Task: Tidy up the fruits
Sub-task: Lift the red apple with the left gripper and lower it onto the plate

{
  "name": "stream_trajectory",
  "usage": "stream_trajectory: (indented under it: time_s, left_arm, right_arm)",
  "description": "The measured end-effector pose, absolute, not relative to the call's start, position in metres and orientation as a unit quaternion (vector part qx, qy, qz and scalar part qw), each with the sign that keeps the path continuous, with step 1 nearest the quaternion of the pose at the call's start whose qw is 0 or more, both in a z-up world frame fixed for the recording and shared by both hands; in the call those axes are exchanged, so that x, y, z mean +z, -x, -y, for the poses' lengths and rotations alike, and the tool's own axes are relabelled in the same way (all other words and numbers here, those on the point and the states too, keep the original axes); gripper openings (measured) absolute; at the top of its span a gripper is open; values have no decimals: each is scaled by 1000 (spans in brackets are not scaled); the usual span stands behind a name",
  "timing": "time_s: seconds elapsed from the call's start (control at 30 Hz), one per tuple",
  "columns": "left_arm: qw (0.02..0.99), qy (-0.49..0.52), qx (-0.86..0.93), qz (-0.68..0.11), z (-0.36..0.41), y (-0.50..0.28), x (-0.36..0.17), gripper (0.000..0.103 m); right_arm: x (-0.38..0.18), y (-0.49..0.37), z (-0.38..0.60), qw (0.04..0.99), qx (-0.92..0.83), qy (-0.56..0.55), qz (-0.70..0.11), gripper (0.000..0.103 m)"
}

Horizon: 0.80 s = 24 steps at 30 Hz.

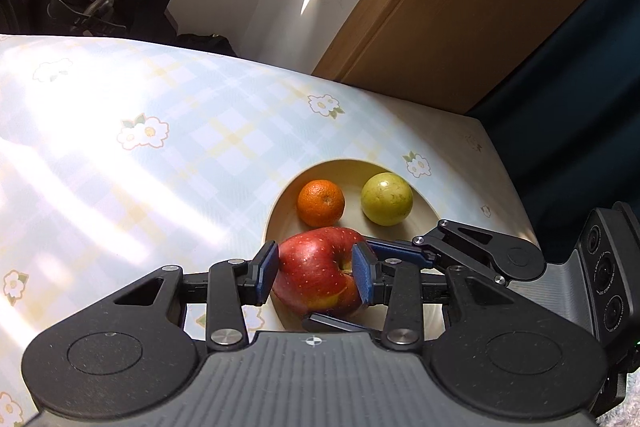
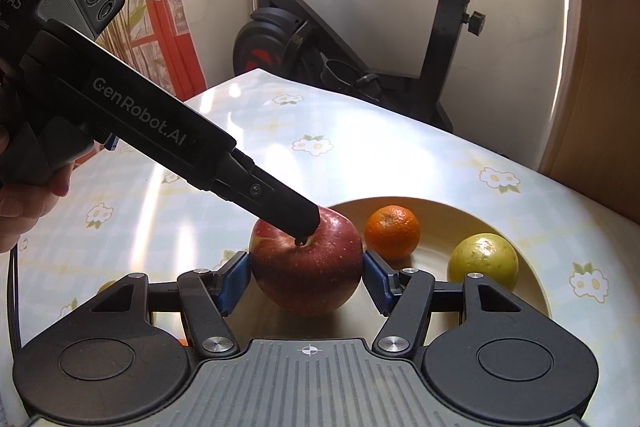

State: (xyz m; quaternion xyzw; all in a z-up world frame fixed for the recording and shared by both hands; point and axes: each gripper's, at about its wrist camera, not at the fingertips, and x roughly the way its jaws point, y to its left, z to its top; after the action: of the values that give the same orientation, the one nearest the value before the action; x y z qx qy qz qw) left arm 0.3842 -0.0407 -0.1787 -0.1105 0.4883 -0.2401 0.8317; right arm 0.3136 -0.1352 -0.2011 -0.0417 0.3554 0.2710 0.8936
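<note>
Both tools grasp one red apple (image 2: 306, 267). Right tool (image 2: 306, 277): blue pads clamp the apple's two flanks. Left tool (image 1: 316, 273): pads pinch the same apple across its stem end, reaching in from the upper left in the right wrist view. Beyond the tools, an orange (image 1: 321, 203) and a green fruit (image 1: 386, 199) lie apart in a cream plate (image 1: 280, 215) on the table (image 1: 160, 155).
</note>
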Motion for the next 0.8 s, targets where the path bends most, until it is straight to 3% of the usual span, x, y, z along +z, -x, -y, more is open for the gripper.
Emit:
stream_trajectory:
  time_s: [0.8]
  left_arm:
    - [850,111,-221,-466,40,-383,-169,41]
  right_arm:
    - [-208,-326,139,915,202,82,-338,58]
